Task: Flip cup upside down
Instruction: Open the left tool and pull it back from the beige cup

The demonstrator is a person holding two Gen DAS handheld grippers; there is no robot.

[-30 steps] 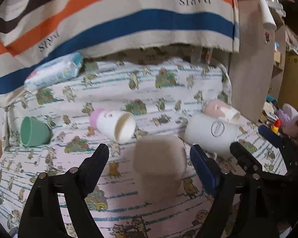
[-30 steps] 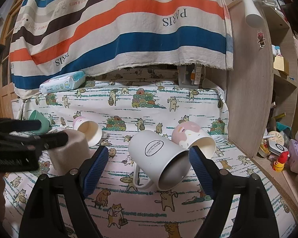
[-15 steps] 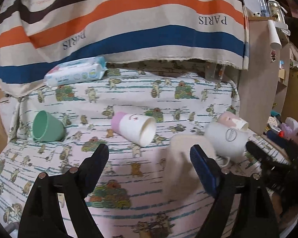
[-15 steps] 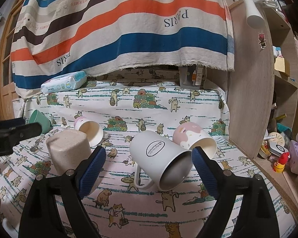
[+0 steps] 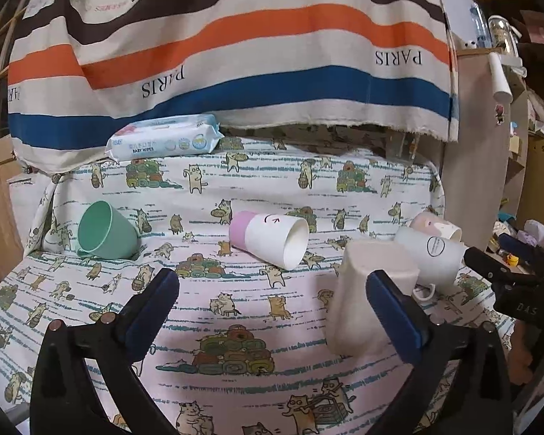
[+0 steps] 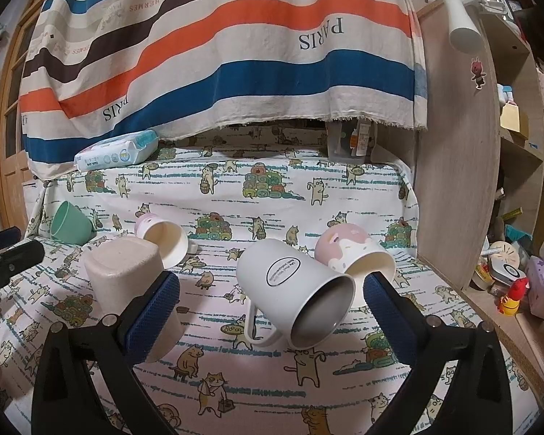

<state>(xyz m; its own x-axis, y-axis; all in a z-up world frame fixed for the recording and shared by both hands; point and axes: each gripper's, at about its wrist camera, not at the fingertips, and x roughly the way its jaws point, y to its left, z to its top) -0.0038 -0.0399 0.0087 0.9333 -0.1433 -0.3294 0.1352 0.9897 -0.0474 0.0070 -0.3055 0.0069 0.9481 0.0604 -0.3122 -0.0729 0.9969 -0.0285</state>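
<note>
A beige square cup (image 5: 366, 301) stands upside down on the cat-print cloth; it also shows in the right wrist view (image 6: 127, 282). My left gripper (image 5: 272, 308) is open and empty, with the beige cup just behind its right finger. A white mug (image 6: 297, 290) lies on its side with its mouth toward me, between the fingers of my open, empty right gripper (image 6: 272, 311). A pink-and-white cup (image 5: 272, 235), a green cup (image 5: 105, 232) and a pink doughnut-print cup (image 6: 351, 257) also lie on their sides.
A pack of baby wipes (image 5: 163, 141) lies at the back under a striped hanging cloth (image 5: 235, 54). A wooden cabinet side (image 6: 460, 163) stands at the right edge, with toys and clutter (image 6: 518, 282) beyond it.
My left gripper has let go of the beige cup and drawn back and to the left. The cup now stands upside down on the cloth. My right gripper has barely moved.
</note>
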